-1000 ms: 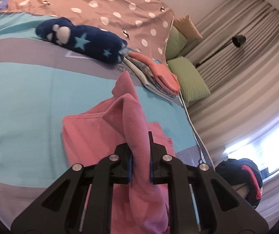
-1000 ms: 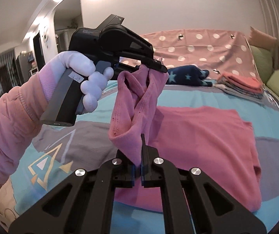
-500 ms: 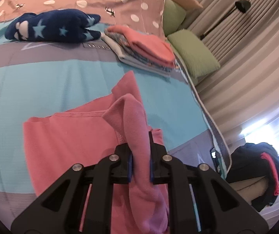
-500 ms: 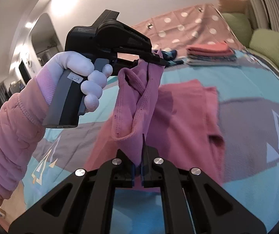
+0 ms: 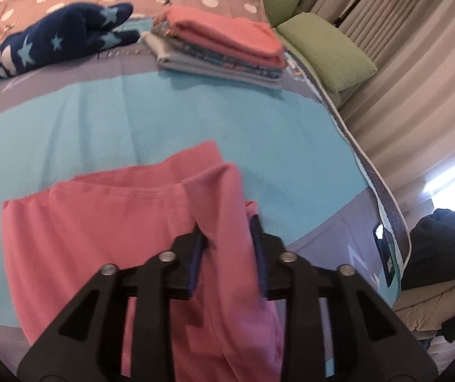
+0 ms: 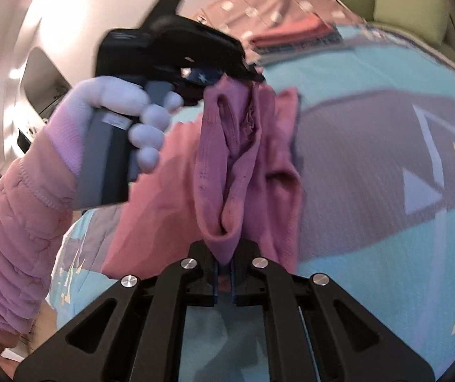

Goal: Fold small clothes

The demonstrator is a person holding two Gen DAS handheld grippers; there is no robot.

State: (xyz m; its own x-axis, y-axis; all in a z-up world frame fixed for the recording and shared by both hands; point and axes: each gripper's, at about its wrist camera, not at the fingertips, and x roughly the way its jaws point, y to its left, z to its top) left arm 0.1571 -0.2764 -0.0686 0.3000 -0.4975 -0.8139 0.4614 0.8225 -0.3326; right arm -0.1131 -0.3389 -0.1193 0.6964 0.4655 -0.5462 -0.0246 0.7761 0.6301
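Note:
A pink garment [image 5: 100, 229] lies partly on the turquoise and grey bedspread [image 5: 100, 121]. One end of it is lifted between both grippers. My left gripper [image 5: 227, 248] has its jaws a little apart, with a fold of the pink cloth running loosely between them. My right gripper [image 6: 224, 264] is shut on the other corner of the pink garment [image 6: 227, 165]. The left gripper [image 6: 246, 76] also shows in the right wrist view, held in a gloved hand, with the cloth hanging from its tip.
A stack of folded clothes [image 5: 221, 44] lies at the far side of the bed. A navy star-patterned garment [image 5: 58, 38] lies left of it. Green pillows [image 5: 323, 47] and curtains are on the right. Dark clothes [image 5: 444, 254] are piled beside the bed.
Both grippers have swung over the bed with the lifted cloth. The left jaws have widened around the cloth. The pink garment lies more spread below.

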